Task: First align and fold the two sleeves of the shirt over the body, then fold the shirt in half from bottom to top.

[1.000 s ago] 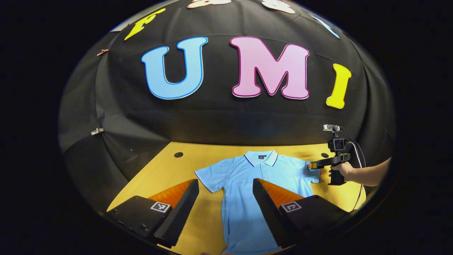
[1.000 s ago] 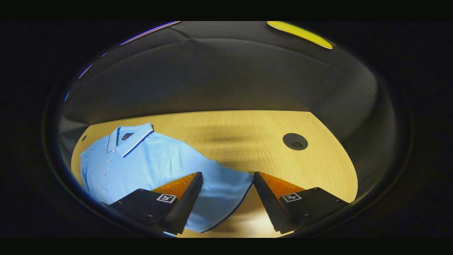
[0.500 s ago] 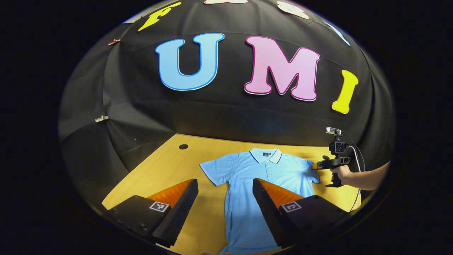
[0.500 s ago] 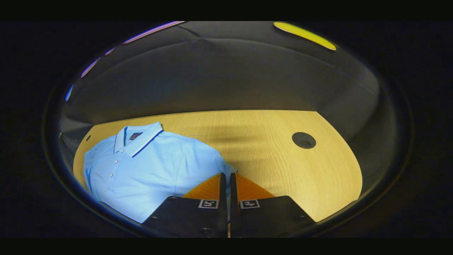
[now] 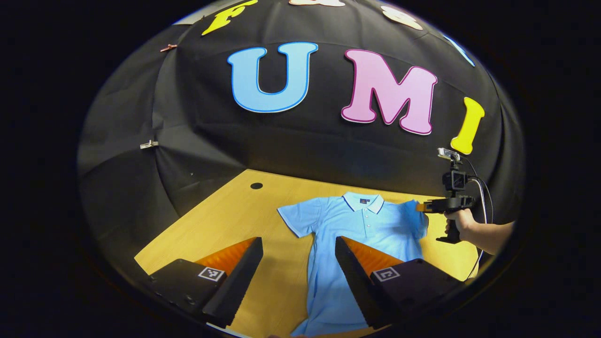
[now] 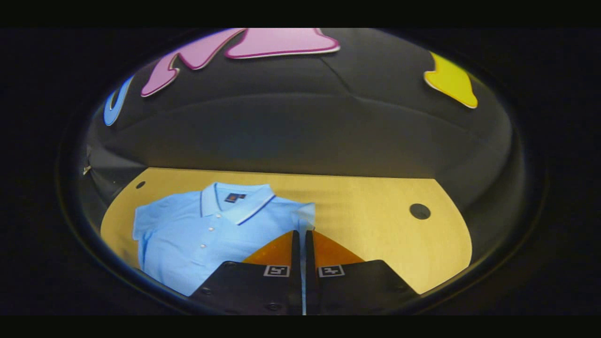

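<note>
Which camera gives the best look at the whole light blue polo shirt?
The left gripper view: the light blue polo shirt lies nearly whole there, collar to hem. The right gripper view shows its collar and chest, the lower part hidden behind the fingers.

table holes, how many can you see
2. One hole lies near the table's far left corner, past the shirt's flat sleeve; the other lies on bare wood right of the shirt. More may be hidden.
</note>
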Demonstrator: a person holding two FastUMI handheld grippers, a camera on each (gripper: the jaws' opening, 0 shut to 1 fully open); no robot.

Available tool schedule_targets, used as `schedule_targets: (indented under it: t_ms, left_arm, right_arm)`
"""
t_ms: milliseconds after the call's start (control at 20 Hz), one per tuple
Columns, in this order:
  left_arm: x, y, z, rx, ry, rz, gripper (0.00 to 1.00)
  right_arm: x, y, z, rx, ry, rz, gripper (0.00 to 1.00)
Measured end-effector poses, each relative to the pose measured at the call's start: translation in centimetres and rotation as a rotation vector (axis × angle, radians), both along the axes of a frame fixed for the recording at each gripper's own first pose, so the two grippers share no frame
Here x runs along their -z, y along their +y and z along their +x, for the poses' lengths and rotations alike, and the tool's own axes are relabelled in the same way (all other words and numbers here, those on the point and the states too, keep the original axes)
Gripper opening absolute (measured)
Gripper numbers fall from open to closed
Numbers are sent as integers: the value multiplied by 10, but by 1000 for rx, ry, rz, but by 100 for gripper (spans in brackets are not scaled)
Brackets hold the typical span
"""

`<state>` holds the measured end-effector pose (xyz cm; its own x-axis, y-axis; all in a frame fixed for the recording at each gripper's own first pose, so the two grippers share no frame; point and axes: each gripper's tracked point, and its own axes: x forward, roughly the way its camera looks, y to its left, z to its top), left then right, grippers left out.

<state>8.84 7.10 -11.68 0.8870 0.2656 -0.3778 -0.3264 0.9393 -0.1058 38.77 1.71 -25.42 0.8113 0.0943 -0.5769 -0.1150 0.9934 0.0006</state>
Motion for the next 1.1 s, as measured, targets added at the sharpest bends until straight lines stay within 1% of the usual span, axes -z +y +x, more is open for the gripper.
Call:
schedule_targets:
  t_ms: [100, 150, 200, 250, 300, 350, 450, 500, 550, 600, 650, 700, 750, 800, 850, 1000, 1050, 1100]
  left_arm:
    - [4, 4, -5, -12, 9, 9, 99]
    - [5, 7, -9, -23, 12, 11, 99]
    - [7, 10, -12, -35, 14, 9, 99]
    - [9, 14, -15, -49, 16, 1, 99]
    - [11, 18, -18, -65, 20, -11, 99]
    - [13, 22, -20, -81, 21, -23, 99]
    - [17, 27, -20, -103, 19, -37, 99]
    - [19, 30, -17, -107, 16, -37, 99]
    - [21, 32, -11, -103, 13, -38, 99]
    - [25, 33, -3, -96, 15, -42, 99]
    - [27, 35, 8, -86, 10, -44, 99]
    - [28, 37, 21, -75, 0, -44, 99]
    - [29, 40, 36, -63, -11, -47, 99]
    - [32, 42, 51, -43, -19, -52, 99]
    - [35, 45, 66, -26, -23, -56, 99]
    - [51, 57, 120, 31, -23, -50, 99]
    - [60, 61, 141, 55, -14, -37, 99]
    - [71, 67, 161, 73, -1, -17, 99]
  right_arm:
    - [3, 41, -3, -56, 8, 0, 7]
    - [8, 62, -4, -83, 16, 3, 13]
    - [10, 81, -6, -105, 17, 4, 12]
    - [13, 99, -8, -127, 17, 3, 2]
    - [15, 120, -11, -160, 16, 14, 2]
    - [15, 140, -15, -194, 14, 28, 20]
    - [17, 169, -29, -264, 17, 53, 36]
    - [17, 179, -37, -300, 21, 55, 51]
    - [15, 178, -44, -327, 19, 48, 59]
    - [22, 175, -45, -321, 18, 33, 77]
    - [12, 163, -56, -307, 19, 36, 96]
    - [10, 153, -64, -296, 24, 47, 100]
    - [8, 141, -72, -280, 27, 53, 96]
    - [5, 127, -79, -268, 23, 48, 96]
    - [1, 108, -84, -247, 7, 34, 100]
    - [-14, 70, -104, -201, -34, 17, 100]
    - [-18, 59, -111, -187, -48, 18, 96]
    - [-21, 49, -117, -171, -58, 22, 100]
